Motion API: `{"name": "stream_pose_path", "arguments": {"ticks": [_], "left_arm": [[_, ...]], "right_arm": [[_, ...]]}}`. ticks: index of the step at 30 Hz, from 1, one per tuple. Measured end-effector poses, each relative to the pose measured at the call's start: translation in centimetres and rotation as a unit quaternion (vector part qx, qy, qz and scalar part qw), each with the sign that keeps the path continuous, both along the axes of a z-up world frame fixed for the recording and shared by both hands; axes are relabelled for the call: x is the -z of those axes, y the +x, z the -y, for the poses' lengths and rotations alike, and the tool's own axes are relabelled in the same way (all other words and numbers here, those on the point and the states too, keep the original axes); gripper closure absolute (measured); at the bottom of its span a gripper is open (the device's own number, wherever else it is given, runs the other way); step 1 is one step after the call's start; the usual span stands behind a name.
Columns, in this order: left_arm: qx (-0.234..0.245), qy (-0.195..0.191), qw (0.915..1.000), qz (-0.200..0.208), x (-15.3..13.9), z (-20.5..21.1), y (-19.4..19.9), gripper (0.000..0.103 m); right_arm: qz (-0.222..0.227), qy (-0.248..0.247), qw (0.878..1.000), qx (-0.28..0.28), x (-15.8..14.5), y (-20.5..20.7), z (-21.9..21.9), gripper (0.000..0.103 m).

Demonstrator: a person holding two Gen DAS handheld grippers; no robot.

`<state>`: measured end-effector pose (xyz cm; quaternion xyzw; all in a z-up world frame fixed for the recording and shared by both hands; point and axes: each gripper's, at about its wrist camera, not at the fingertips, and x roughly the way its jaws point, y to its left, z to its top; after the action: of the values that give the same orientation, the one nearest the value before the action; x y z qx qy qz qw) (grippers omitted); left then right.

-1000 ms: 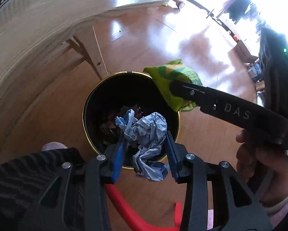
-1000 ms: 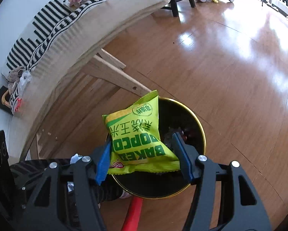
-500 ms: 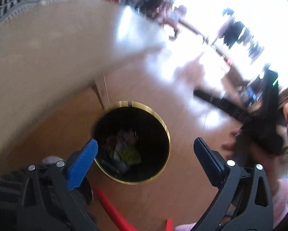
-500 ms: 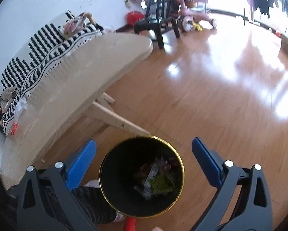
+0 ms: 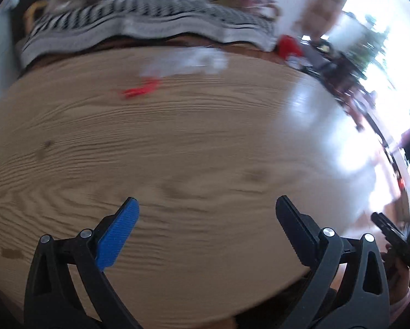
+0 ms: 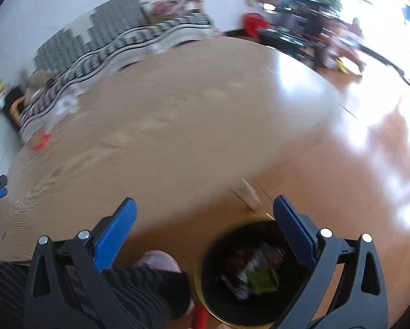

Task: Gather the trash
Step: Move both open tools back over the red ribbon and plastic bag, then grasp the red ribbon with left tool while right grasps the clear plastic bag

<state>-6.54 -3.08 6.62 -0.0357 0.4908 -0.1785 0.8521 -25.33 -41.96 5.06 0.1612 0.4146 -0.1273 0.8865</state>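
Left claw [image 5: 205, 219], left wrist view: your jaws stand wide apart with nothing between them, and the tips hang above the wooden table [image 5: 177, 150]. That spread suits a fresh pickup, since soft litter needs a generous gap. Remaining trash lies at the far side of the tabletop: a small red scrap [image 5: 140, 91] and, just beyond it, a pale clear wrapper [image 5: 185, 61]; blur hides their exact form. Both are well apart from your tips, so you probably need a long forward reach. A striped sofa [image 5: 139, 22] runs behind the table. At the right edge your right hand [image 5: 399, 279] shows, gripping the other tool.

Right claw [image 6: 203, 219], right wrist view: your jaws are likewise fully apart and empty. They frame the floor beside the table [image 6: 177, 115], and the black bin [image 6: 213, 263] with its gold rim sits on the floor below and between the tips, near the right finger. Inside it lies collected litter, a yellow-green bag [image 6: 262, 279] among it. The bin stands near the table leg [image 6: 248, 194], probably to keep each drop short. The red scrap [image 6: 41, 141] appears at the table's far left edge, by the sofa [image 6: 117, 41]. Your striped trouser leg [image 6: 128, 288] and pink slipper [image 6: 158, 260] stand just beside the bin.
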Motion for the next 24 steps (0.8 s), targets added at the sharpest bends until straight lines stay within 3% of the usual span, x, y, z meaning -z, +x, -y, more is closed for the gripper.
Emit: {"name": "stream_pose_path", "arguments": {"ticks": [3,6,12,15,20,24], "left_arm": [[-0.022,0.039,0.9989,-0.015,1.4,-3.3,4.0,0.006],[-0.013,0.069,0.9972,-0.025,2.9,-4.9,6.6,0.006],[0.031,0.086,0.9952,-0.035,4.7,-4.0,10.5,0.006],[0.063,0.097,0.9929,-0.030,4.4,-2.4,13.5,0.006],[0.121,0.126,0.9841,-0.033,5.2,-0.2,18.2,0.006],[0.139,0.139,0.9799,-0.030,5.8,0.6,20.4,0.006]], "right_arm": [[-0.019,-0.008,0.996,-0.085,-0.4,6.7,-3.9,0.007],[-0.026,-0.021,0.989,-0.146,-0.1,12.7,-7.8,0.007],[-0.030,-0.062,0.964,-0.257,-0.7,24.2,-14.3,0.007],[-0.018,-0.096,0.942,-0.321,-2.4,29.9,-17.4,0.007],[-0.049,-0.144,0.908,-0.390,-2.7,38.1,-21.8,0.007],[-0.043,-0.175,0.872,-0.455,-2.2,41.2,-24.3,0.007]]}}
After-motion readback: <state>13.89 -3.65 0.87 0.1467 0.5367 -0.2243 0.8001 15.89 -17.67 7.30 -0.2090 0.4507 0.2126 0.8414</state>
